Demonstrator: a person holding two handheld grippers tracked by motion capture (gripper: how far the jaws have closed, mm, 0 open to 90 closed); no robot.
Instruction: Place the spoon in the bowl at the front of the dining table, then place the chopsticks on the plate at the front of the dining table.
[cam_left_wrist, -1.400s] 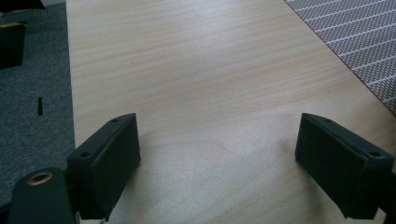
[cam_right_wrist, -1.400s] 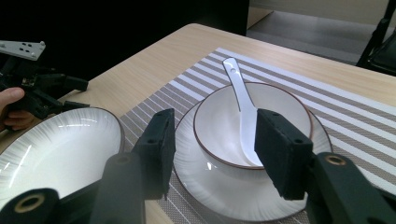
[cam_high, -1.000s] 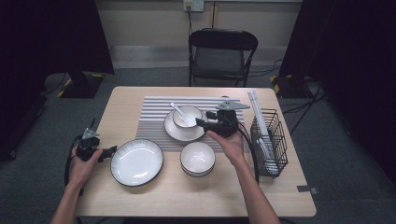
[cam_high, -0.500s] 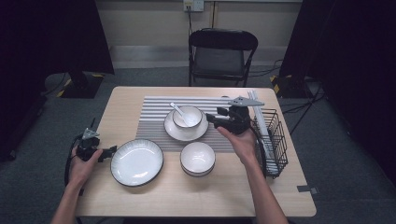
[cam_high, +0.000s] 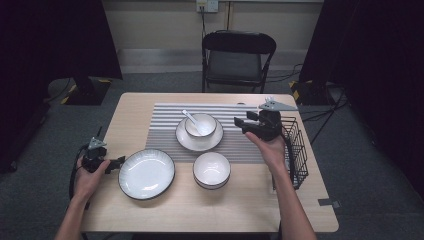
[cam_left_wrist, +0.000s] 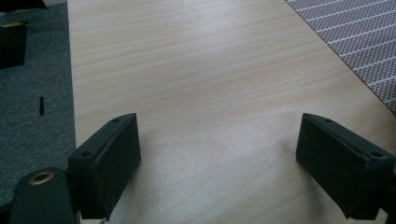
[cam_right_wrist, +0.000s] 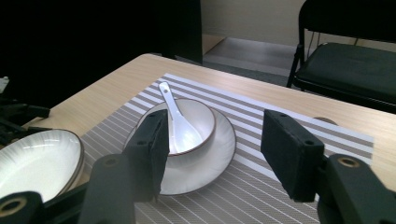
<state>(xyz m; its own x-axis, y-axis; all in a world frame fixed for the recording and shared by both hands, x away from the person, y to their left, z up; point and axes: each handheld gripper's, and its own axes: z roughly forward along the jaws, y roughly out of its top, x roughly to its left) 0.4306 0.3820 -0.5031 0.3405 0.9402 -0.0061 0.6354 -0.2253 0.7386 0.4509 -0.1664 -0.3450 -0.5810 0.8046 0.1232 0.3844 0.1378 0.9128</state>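
Above the striped placemat (cam_high: 165, 122), toward its right end: right claw (cam_high: 240, 123), raised off the bench (cam_high: 210, 215), jaws well apart with nothing between them, aimed leftward at the small bowl (cam_high: 201, 125). Seen along those jaws in the right gripper view (cam_right_wrist: 212, 149): small bowl (cam_right_wrist: 187, 123) just ahead, seated on a white saucer plate (cam_right_wrist: 205, 163), white spoon (cam_right_wrist: 175, 116) lying in the bowl with its handle leaning out over the far rim. Same stack near the middle of the placemat in the high view: saucer plate (cam_high: 187, 142), spoon (cam_high: 192, 119). Just behind the right hand (cam_high: 272, 150), at the right edge of the bench: black wire rack (cam_high: 299, 150).

Nearer the person, off the placemat's front edge: second bowl (cam_high: 212, 170), empty, standing apart from the saucer plate. Left of it, well apart: wide plate (cam_high: 146, 173) with a dark rim, also at the lower left of the right gripper view (cam_right_wrist: 37, 161).

At the bench's left edge, just beside the wide plate but not touching: left claw (cam_high: 119, 162), held low in the left hand (cam_high: 89, 175). Seen in its own view (cam_left_wrist: 219, 158): jaws wide apart over bare wood, nothing held, corner of the placemat (cam_left_wrist: 355, 42) at the upper right.

Beyond the far side of the bench: black folding chair (cam_high: 237, 60).
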